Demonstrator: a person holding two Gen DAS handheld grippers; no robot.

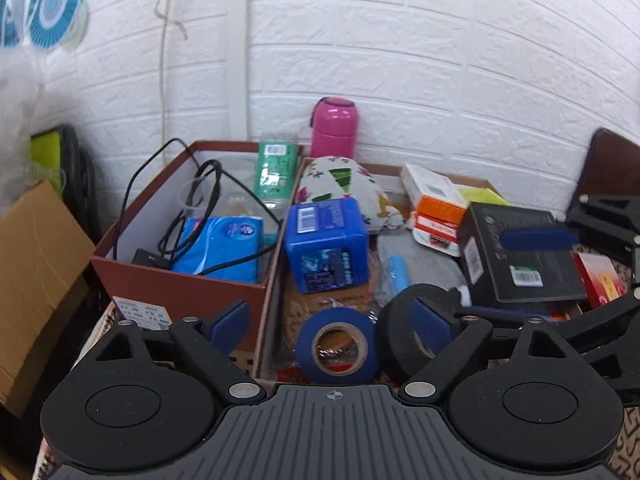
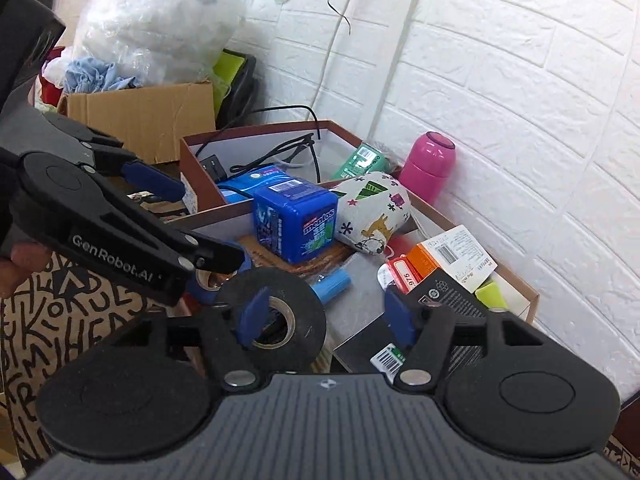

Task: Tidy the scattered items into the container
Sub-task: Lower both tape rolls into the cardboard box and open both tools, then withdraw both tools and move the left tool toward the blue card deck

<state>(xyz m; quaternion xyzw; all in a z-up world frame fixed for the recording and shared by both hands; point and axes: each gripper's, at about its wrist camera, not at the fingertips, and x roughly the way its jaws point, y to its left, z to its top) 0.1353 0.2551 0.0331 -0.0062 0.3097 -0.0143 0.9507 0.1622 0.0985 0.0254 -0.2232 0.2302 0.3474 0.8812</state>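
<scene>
Two tape rolls (image 1: 337,345) lie tilted, holes toward both open grippers (image 1: 334,322)

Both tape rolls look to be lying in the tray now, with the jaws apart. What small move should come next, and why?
Probably lift both grippers back out. The blue tape roll and black tape roll lie loose in the tray, and both pairs of jaws stand open, gripping nothing.
</scene>
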